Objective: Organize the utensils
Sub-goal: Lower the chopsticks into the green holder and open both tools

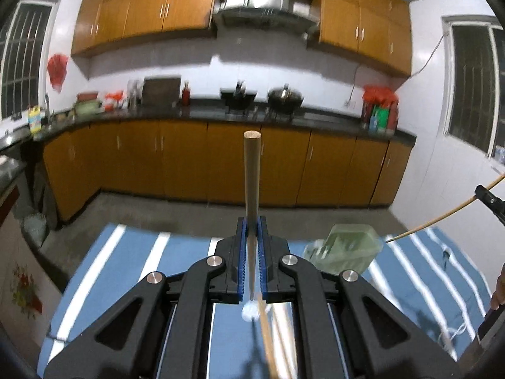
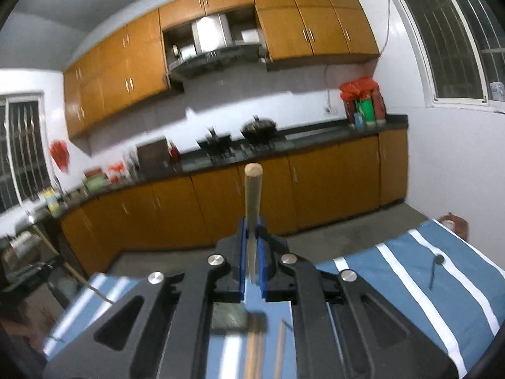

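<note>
The left tool (image 1: 252, 237) grips a round light-wood chopstick (image 1: 252, 170); the right tool (image 2: 252, 237) grips another wooden chopstick (image 2: 252, 195). Both are raised above the blue white-striped bench (image 1: 132, 271), probably for transfer to the translucent green holder (image 1: 347, 249).

Green container (image 1: 344, 249) stands beside open striped tablecloth (image 1: 132, 271).

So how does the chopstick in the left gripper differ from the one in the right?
The left gripper holds its chopstick above the striped cloth, with the green container nearby; the right gripper's chopstick hangs off the cloth's far edge, over floor. Both are wooden, clamped, butt end pointing away.
</note>
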Demonstrator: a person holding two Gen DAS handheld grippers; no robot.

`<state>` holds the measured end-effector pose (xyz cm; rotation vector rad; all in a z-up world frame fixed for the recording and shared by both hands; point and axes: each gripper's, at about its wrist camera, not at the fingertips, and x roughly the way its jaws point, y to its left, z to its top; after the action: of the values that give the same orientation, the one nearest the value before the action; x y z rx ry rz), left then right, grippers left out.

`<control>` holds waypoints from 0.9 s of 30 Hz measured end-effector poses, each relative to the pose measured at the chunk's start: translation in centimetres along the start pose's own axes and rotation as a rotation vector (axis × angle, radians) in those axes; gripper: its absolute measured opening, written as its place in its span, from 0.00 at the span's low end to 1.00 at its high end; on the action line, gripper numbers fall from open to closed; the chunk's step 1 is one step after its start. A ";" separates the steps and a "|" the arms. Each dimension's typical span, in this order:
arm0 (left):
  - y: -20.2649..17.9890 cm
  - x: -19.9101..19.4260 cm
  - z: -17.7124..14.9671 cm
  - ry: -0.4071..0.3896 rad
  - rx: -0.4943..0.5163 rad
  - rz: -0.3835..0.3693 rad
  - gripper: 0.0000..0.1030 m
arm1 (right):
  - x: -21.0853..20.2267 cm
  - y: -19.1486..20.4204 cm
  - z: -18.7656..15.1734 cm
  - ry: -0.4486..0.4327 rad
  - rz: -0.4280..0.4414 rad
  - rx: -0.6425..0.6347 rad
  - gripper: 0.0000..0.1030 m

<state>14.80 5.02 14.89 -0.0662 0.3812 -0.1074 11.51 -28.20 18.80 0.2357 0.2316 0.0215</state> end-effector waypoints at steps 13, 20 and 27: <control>-7.1 2.1 3.5 -0.113 0.008 -0.157 0.07 | 5.3 3.4 0.3 0.130 0.104 -0.048 0.08; -7.5 6.6 0.4 0.014 -0.014 -0.176 0.07 | 8.2 4.2 -2.6 0.212 0.082 -0.078 0.08; -7.0 6.8 -0.6 0.050 -0.029 -0.190 0.12 | 8.2 4.1 -3.6 0.221 0.076 -0.069 0.19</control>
<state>20.24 -2.77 12.43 -0.1283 0.4261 -0.2912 18.67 -23.04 14.51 0.1736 0.4409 0.1312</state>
